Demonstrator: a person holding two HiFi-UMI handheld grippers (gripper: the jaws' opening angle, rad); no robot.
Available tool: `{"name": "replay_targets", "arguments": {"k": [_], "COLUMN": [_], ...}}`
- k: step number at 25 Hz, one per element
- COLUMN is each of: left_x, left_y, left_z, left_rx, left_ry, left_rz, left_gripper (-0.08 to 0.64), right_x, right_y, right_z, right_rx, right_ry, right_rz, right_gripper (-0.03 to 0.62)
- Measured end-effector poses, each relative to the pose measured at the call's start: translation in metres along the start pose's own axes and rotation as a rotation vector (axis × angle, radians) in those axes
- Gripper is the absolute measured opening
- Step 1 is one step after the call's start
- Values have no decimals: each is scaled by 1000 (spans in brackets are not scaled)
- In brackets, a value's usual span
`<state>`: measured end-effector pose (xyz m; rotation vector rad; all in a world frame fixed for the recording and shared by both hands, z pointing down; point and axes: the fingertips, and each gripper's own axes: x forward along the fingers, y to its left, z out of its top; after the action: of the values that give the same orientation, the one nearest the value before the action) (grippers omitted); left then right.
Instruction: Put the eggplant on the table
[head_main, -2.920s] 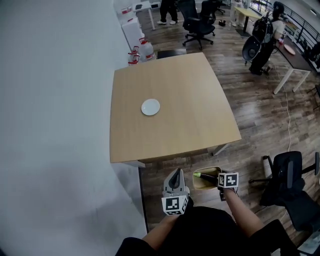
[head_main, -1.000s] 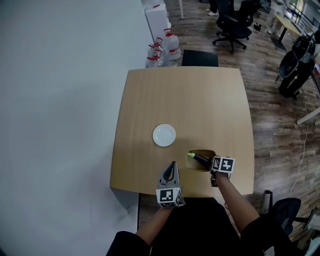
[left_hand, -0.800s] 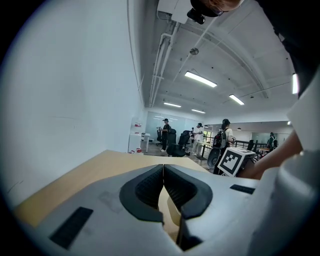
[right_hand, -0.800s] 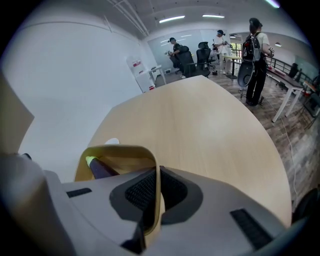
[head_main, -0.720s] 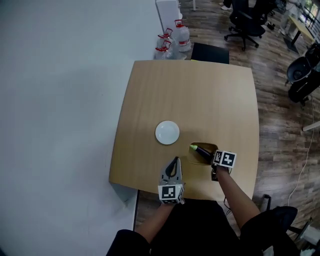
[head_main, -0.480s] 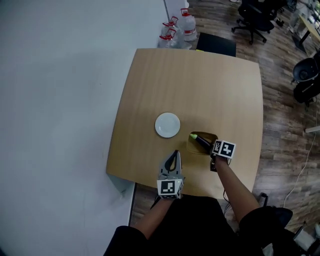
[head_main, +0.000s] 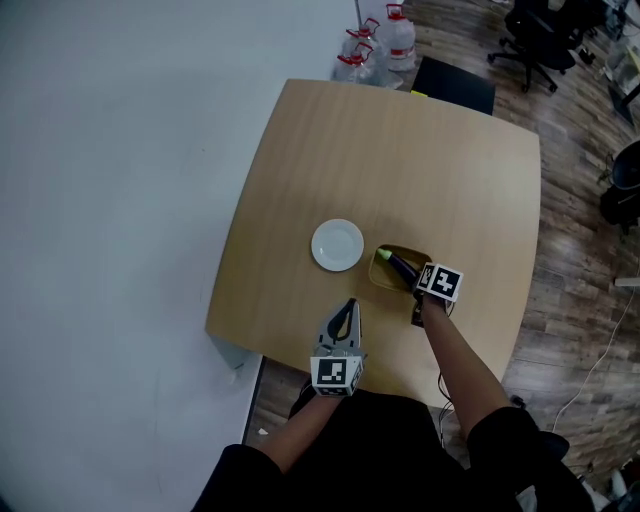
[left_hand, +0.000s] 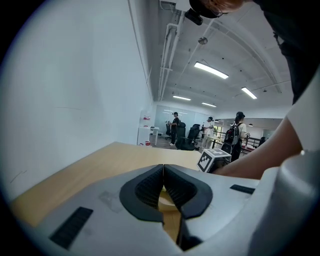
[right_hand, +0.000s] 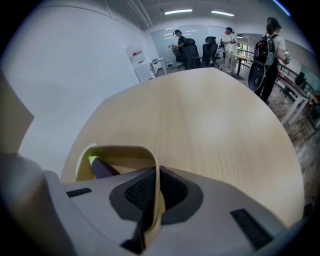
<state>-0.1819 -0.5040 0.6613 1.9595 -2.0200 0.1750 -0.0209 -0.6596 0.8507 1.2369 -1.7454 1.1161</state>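
A tan bowl (head_main: 398, 270) holds the dark purple eggplant (head_main: 399, 265) with its green tip. My right gripper (head_main: 417, 292) is shut on the bowl's near rim, over the wooden table (head_main: 400, 150). Whether the bowl rests on the table I cannot tell. In the right gripper view the rim (right_hand: 120, 148) runs between the jaws of the right gripper (right_hand: 152, 192), and the eggplant (right_hand: 102, 169) lies inside the bowl. My left gripper (head_main: 348, 306) is shut on nothing near the table's front edge, left of the bowl. In its own view the left gripper (left_hand: 163, 185) has its pads together.
A white plate (head_main: 337, 245) lies on the table just left of the bowl. Water bottles (head_main: 375, 50) and a black chair (head_main: 455, 85) stand beyond the far edge. A white wall runs along the left. People (right_hand: 272, 42) and office chairs are far back.
Both grippers have come forward from in front of the table to over its near part. The bowl with the eggplant went along in the right gripper and now sits beside the plate.
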Motion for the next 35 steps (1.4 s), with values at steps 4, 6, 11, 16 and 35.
{"name": "replay_targets", "arguments": {"k": [4,6,11,16,35], "left_x": [-1,-3,-2,3,-31], "left_y": [3,5,7,6,7], "left_z": [0,-3,3,4,45], "left_rx": [30,17,46,53,-86], "left_ry": [22,32,21,22,-67], "left_rz": [11,20,31,16,-152], "left_gripper": [14,15,14,15,14], "right_x": [8,9,14,9,-133], "right_y": [5,8,13,19,54], "right_z": [2,1,4,9,29], "right_rx": [-4,-9,26,8,-154], "right_ry": [11,19,27,1,-276], "right_rz": [-2,0,27,85,200], "right_gripper": [69,74,81,199,258]}}
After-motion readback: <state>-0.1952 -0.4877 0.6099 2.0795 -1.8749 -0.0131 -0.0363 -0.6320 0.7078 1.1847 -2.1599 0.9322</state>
